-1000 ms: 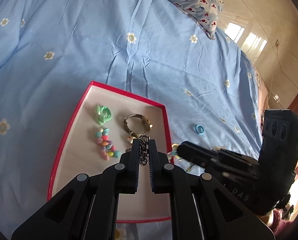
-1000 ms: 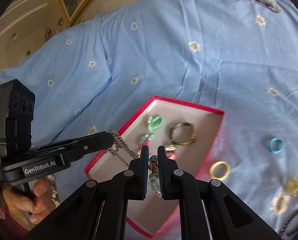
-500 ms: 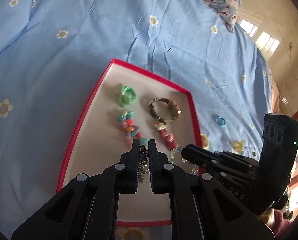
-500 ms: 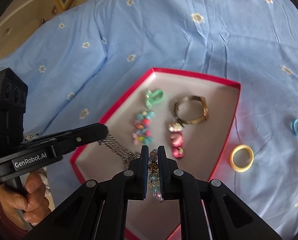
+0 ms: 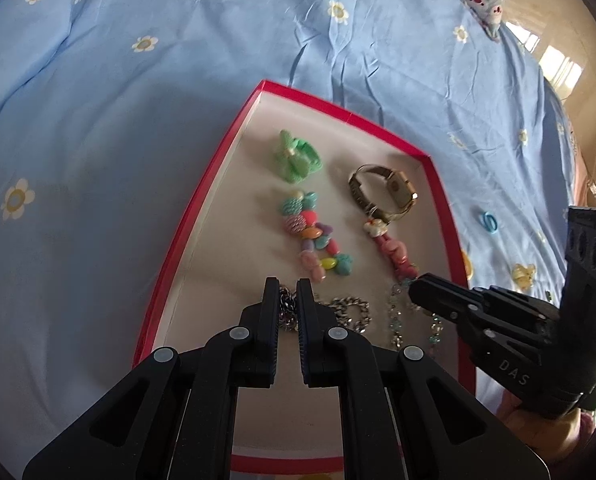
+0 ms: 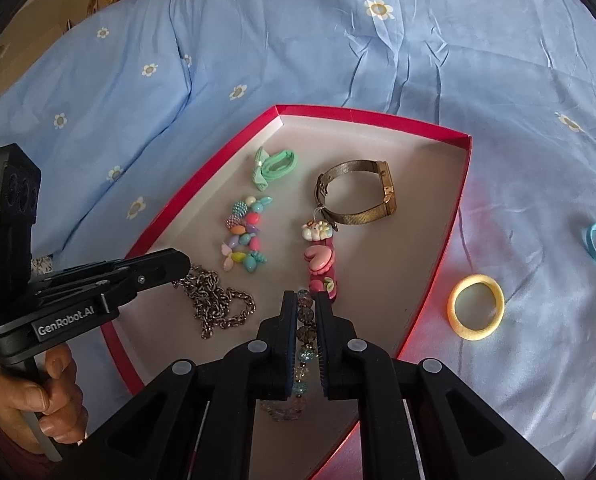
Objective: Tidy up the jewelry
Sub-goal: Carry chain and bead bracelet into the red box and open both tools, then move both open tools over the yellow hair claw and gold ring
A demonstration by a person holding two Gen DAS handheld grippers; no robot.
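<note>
Both grippers have sunk toward the red tray (image 5: 202, 216) on the bed, the left gripper (image 5: 288, 300) clamped on the metal chain (image 6: 214, 304) and the right gripper (image 6: 307, 320) on the bead bracelet (image 6: 304, 332), probably to lay each flat beside the watch (image 6: 358, 196).

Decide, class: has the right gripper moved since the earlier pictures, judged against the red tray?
Yes. The right gripper, shut on the beaded bracelet, has come down toward the red tray, which now fills more of its view.
</note>
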